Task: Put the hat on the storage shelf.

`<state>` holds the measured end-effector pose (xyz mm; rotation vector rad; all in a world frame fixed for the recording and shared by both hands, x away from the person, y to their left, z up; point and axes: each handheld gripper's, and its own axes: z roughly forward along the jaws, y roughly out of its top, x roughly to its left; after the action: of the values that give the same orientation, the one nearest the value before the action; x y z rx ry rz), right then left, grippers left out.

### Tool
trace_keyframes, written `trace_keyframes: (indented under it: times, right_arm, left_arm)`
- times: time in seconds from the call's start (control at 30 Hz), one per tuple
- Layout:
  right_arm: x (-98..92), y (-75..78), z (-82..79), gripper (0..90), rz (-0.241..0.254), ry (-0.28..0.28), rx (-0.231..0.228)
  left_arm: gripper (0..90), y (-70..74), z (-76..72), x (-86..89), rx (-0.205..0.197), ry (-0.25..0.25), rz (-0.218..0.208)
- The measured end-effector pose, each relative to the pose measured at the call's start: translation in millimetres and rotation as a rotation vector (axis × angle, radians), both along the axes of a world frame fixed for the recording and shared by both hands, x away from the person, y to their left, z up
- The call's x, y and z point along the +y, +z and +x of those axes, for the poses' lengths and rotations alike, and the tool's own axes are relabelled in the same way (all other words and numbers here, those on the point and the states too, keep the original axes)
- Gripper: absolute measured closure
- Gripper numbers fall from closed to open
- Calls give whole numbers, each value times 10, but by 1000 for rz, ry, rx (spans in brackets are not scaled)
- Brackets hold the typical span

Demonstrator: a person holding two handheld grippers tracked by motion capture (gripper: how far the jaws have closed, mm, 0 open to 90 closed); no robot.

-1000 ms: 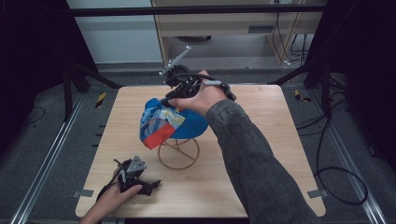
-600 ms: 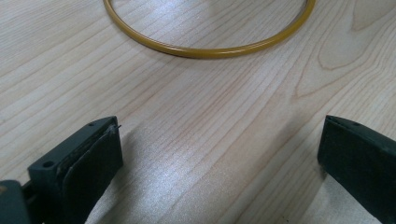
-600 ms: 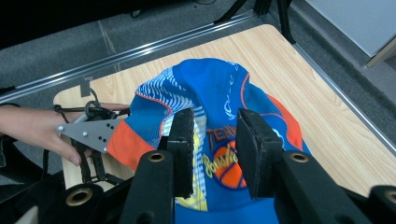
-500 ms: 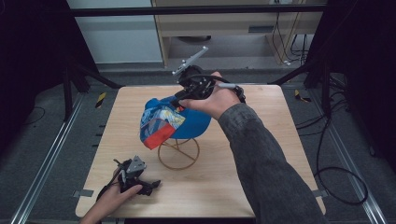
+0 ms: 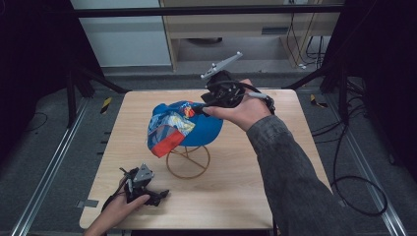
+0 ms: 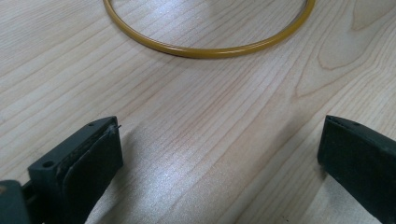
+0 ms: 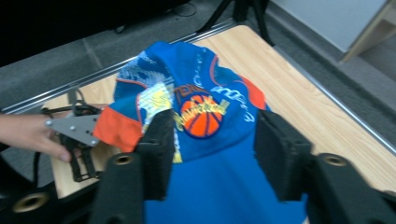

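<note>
A blue cap (image 5: 184, 125) with a basketball print and an orange-edged brim sits on a gold wire stand (image 5: 188, 162) in the middle of the table. My right gripper (image 5: 198, 106) is at the cap's far right side and points left at it. Its jaws have just been opening. In the right gripper view that gripper (image 7: 215, 140) stands open, and the cap (image 7: 201, 112) lies between and beyond the pads without being pressed. My left gripper (image 5: 158, 194) rests on the table at the front left. It is open (image 6: 219, 158) over bare wood, with the stand's base ring (image 6: 205, 50) ahead.
The wooden table (image 5: 275, 172) has free surface to the right and front of the stand. A dark metal frame and rails surround it, and cables lie on the floor to the right. In the right gripper view, the left hand and its gripper (image 7: 77, 130) lie beyond the cap.
My right gripper has moved to the right along the cap's far side, and its jaws have parted from the cap. The left hand has stayed where it was.
</note>
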<state>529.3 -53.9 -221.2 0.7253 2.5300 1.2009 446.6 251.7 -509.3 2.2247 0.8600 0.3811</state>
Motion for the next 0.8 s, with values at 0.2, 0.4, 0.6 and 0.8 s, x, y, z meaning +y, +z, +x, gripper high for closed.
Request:
trace_keyframes:
  times: [0.2,0.4,0.6,0.8]
  right_arm:
    - [-130,-29,-10,245,11,-59,-20]
    - [-286,-73,-48,72,27,-120,-59]
    - [-584,-133,-144,58,72,-182,-95]
    - [-897,-287,-255,80,70,-226,-103]
  left_arm:
    - [0,0,0,0,0,0,0]
    - [0,0,-1,0,0,0,0]
    - [0,0,-1,0,0,0,1]
    - [0,-3,-2,-1,-2,2,-2]
